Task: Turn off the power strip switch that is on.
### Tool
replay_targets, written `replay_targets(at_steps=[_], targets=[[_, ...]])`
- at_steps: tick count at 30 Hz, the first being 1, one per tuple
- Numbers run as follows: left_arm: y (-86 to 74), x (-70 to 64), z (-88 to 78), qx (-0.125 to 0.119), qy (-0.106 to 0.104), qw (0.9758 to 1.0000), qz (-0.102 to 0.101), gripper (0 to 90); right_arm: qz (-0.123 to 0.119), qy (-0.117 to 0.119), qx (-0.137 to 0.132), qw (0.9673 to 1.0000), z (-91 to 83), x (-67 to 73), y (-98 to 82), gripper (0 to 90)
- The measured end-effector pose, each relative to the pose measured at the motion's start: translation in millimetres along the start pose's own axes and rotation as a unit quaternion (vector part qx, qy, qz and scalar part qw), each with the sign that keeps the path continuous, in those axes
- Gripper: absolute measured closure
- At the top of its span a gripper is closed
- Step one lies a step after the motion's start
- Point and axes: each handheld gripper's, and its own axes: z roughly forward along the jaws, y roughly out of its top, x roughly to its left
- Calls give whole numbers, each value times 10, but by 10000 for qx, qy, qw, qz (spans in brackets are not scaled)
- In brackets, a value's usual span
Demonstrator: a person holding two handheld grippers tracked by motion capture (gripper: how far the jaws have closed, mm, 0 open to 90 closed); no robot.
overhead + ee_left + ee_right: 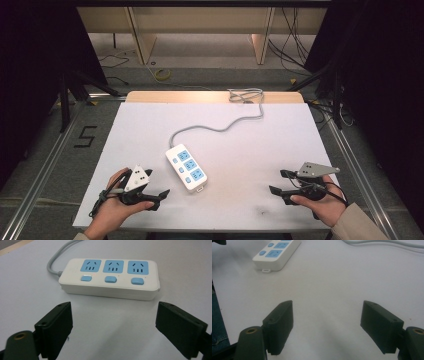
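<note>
I have the left claw (pixel 159 196) spread wide and empty, aimed at the long side of the power strip (pixel 186 166), which lies flat mid-desk (pixel 250 145) with its cord (pixel 220 127) running to the far edge. My right claw (pixel 278 182) also gapes empty, resting well apart, leaving room for the approach.

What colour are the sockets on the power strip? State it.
Light blue, set in the white power strip; the three sockets show best in the left gripper view.
</note>
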Motion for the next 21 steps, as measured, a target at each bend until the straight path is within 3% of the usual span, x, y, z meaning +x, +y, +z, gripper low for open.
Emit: replay_targets(at_steps=[21], targets=[[16, 25, 2, 57, 238, 9997, 43, 185, -16, -28, -3, 10000, 1, 2, -1, 270]])
